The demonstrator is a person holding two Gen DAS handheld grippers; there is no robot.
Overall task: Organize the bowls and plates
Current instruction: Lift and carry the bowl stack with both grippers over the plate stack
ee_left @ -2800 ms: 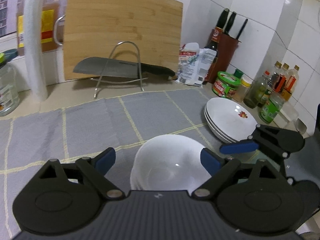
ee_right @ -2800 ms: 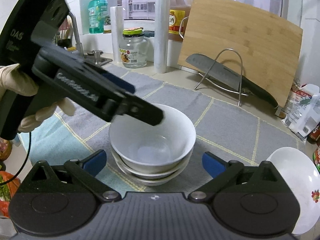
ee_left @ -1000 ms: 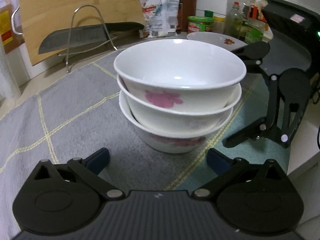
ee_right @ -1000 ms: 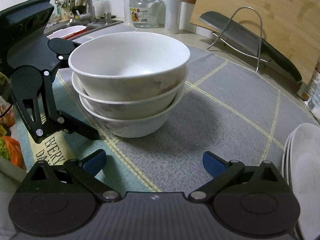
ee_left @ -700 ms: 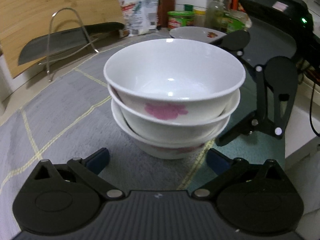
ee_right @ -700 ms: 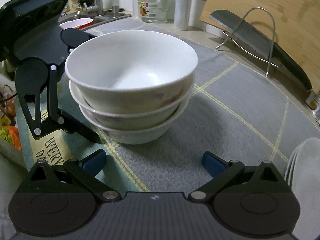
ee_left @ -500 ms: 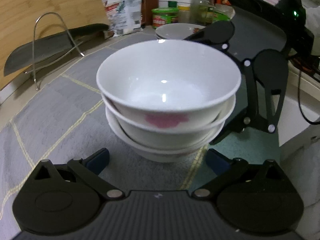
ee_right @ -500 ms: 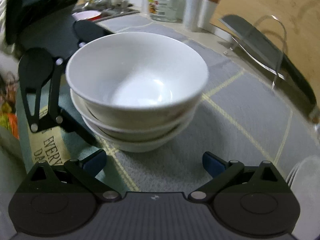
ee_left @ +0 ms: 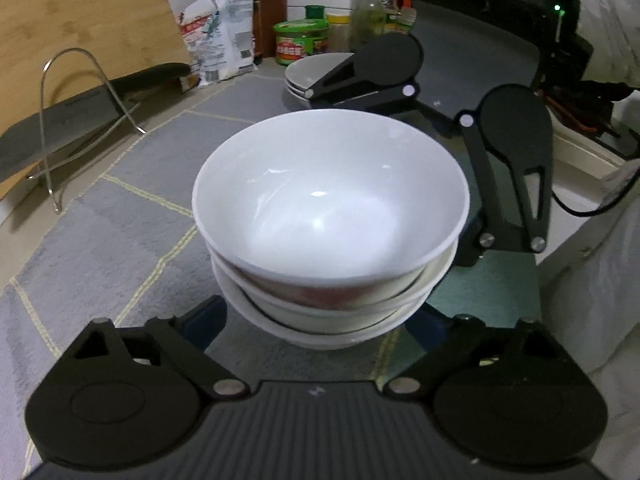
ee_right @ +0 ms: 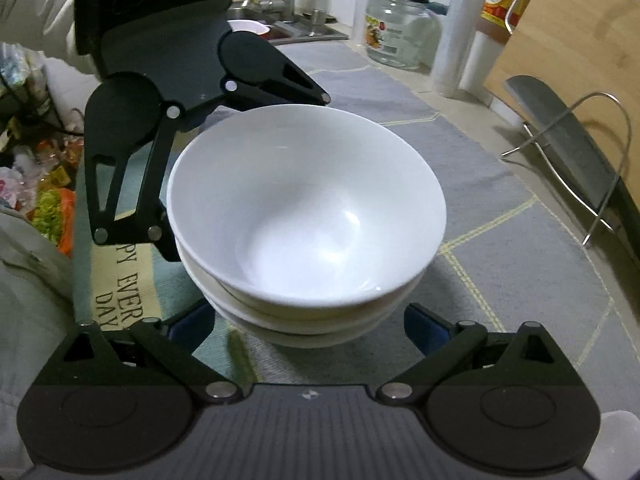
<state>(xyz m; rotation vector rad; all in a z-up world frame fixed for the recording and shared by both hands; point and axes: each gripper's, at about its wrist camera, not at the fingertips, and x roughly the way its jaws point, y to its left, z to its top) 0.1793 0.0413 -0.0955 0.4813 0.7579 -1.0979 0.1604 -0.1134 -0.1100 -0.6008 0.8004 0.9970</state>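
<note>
I had the worktop (ee_left: 56,236) under a grey checked mat (ee_left: 132,184), and on it, close in front of both cameras, stood the stack of three white bowls (ee_left: 328,216), nested one inside the other near the mat's edge. From the left wrist view the left tool (ee_left: 318,326) straddled the bottom of the stack, its blue pads to either side of the lowest bowl; its jaws had just been closing in on the stack, but I could not tell whether the pads were pressing on the bowl yet. The right tool (ee_right: 308,326) faced it from the opposite side, likewise closing with the stack between its jaws, the pads sitting just beside the lower bowls, contact again unclear. Beyond the bowls, in the left view, a pile of white plates (ee_left: 316,70) sat near the jars at the wall. A cleaver (ee_right: 568,144) lay in a wire rack (ee_right: 600,152) before a wooden cutting board (ee_left: 80,28).
</note>
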